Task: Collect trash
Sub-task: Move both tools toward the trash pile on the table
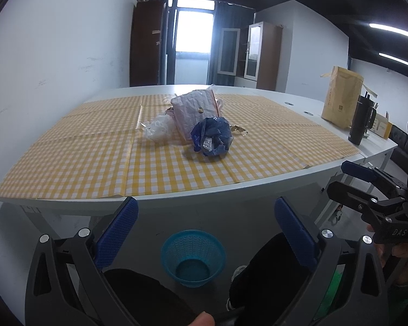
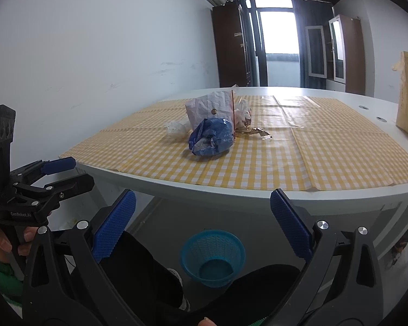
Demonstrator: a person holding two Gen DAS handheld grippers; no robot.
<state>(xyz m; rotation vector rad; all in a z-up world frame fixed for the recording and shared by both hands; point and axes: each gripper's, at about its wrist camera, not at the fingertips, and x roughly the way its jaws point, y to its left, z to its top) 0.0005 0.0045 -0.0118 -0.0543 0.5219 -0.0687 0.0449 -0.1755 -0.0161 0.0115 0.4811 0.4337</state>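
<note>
Nothing collected yet, judging by the bare blue basket (image 1: 193, 255) on the floor. Four scraps piled mid-surface (image 1: 68, 163): blue wrapper (image 1: 212, 135), white bag (image 1: 195, 108), clear plastic (image 1: 157, 129), gold foil (image 2: 254, 133). Left tool (image 1: 204, 231) and right tool (image 2: 202, 224) both spread wide, grasping nothing, short of the near edge.

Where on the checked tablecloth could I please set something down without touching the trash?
The near strip between the crumpled blue plastic wrapper and the table's front edge is bare, as is the cloth's left side. The middle is crowded around the white paper bag.
</note>
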